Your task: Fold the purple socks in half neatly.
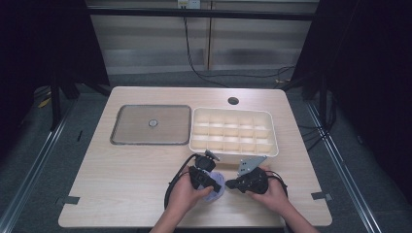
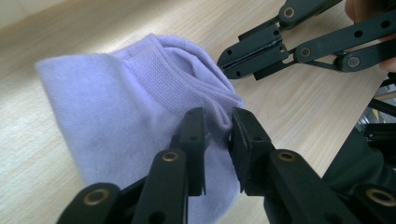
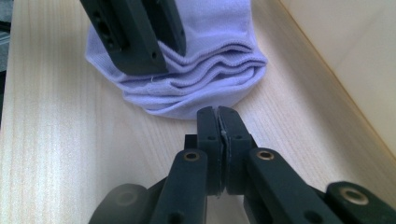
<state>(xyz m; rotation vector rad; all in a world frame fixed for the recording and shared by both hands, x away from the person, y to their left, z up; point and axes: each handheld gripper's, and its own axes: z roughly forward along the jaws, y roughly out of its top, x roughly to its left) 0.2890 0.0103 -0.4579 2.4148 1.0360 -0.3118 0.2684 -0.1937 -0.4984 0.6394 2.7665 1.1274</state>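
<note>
As seen from the high view, the scene is laid out on a light wooden tabletop [image 1: 121,170], with the work held at its near edge.

Sock: a folded lilac sock [image 2: 121,107] is laid flat on the tabletop, close to the near edge and just in front of the white tray; its ribbed cuff is turned towards the right hand-held gripper.

Left hand-held gripper [image 2: 218,128]: its jaws are closed on a fold of the sock near the cuff, with cloth pinched between the two pads; it is held in the person's left hand [image 1: 184,194].

Right hand-held gripper [image 3: 217,116]: its jaws are pressed together with nothing between them; the tips are set just beside the sock's folded edge, and contact cannot be told. It is held in the person's right hand [image 1: 272,191].

Compartment tray [image 1: 234,151]: a white tray divided into many small cells is placed beyond the two hand-held grippers, right of centre.

Flat tray [image 1: 126,141]: a shallow grey tray is placed to the left of the white one, almost touching it, with a small round object [image 1: 153,123] at its middle.
</note>
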